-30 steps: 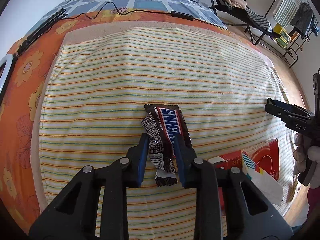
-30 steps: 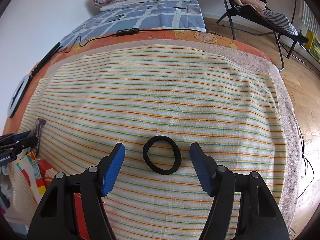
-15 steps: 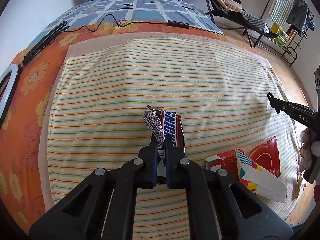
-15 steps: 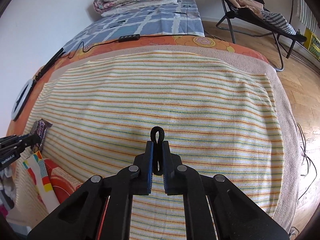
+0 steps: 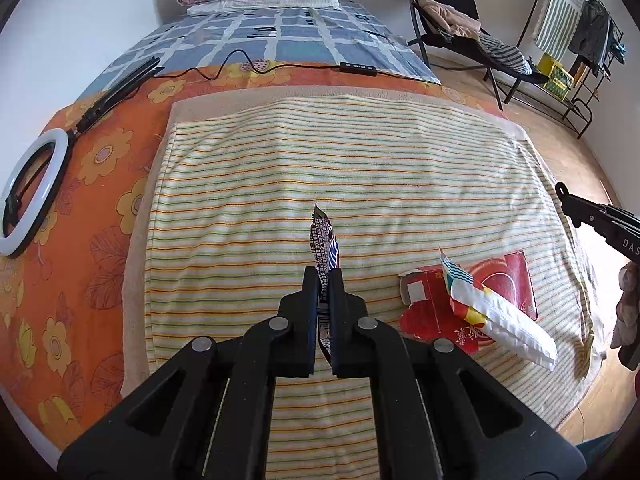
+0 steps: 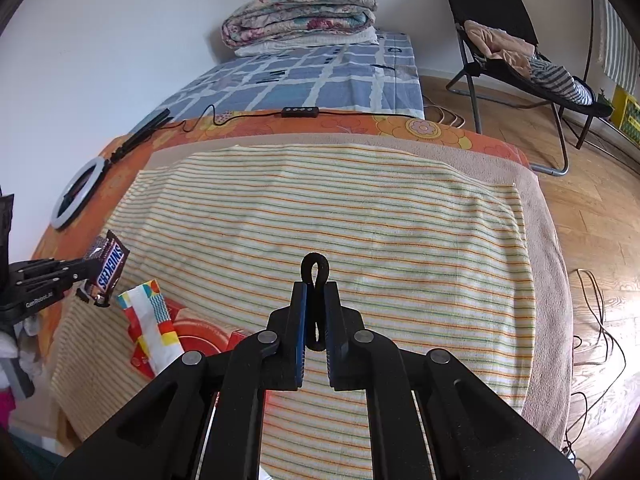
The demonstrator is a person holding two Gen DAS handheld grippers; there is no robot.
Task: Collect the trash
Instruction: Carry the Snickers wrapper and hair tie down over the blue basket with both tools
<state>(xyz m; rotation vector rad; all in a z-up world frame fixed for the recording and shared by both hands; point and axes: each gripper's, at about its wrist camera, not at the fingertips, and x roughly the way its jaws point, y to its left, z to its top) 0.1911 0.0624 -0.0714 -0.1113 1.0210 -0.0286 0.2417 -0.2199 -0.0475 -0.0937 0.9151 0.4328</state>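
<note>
Both pairs of jaws are pressed together, each on its own thing. By the left gripper (image 5: 325,276) a chocolate bar wrapper (image 5: 322,242) is pinched edge-on, so that it stands up between the fingers and is raised off the striped towel (image 5: 248,208); in the right wrist view the same wrapper (image 6: 107,266) is seen hanging in the air at the left side, above the towel's left edge. By the right gripper (image 6: 315,292) a black hair tie (image 6: 315,270) is squeezed into a narrow loop, which sticks out past the fingertips and is also lifted from the towel (image 6: 400,232). A red box (image 5: 500,280) lies on the towel near its right edge in the left wrist view, and a white packet with coloured pattern (image 5: 492,312) rests on top of it, one end reaching beyond the box. The middle and far part of the towel is seen as a wide flat area in front of both grippers. Beyond the towel's far edge an orange flowered sheet (image 5: 80,184) is spread, and on it a ring light (image 5: 28,196) lies at the left. A black cable with a small remote (image 5: 358,69) runs across the bed farther back. To the right of the bed a wooden floor (image 6: 592,208) is seen, with loose cables on it, and a folding chair (image 6: 504,40) stands near the wall.
</note>
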